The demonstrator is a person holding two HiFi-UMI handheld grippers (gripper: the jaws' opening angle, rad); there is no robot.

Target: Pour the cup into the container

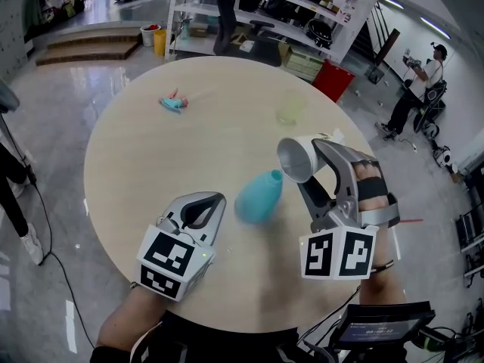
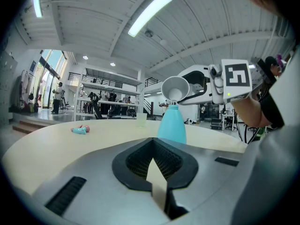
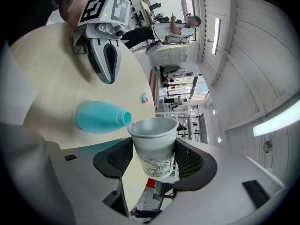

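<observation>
**Cup tipped at the bottle's mouth**

Head view: right of centre, the paper cup (image 1: 293, 159) is clamped in the right tool (image 1: 308, 165) and tilted, its rim up-right of the upright teal bottle (image 1: 259, 197) mid-counter (image 1: 151, 150).

Left gripper view: the left tool (image 2: 153, 146) is seen closed and empty at lower frame.

Right gripper view: the hand is rolled sideways, and the cup's lip is beside the bottle's neck.

We note no word, number or brand name that can be read in any view. The cubes on the left gripper (image 1: 215, 201) and the right gripper (image 1: 306, 165) carry only black-and-white square markers, no lettering, and the cup (image 3: 154, 146) bears a grey leafy drawing without words. The small screen (image 1: 376, 329) at the lower edge of the head view shows lines too small for us to read.
</observation>
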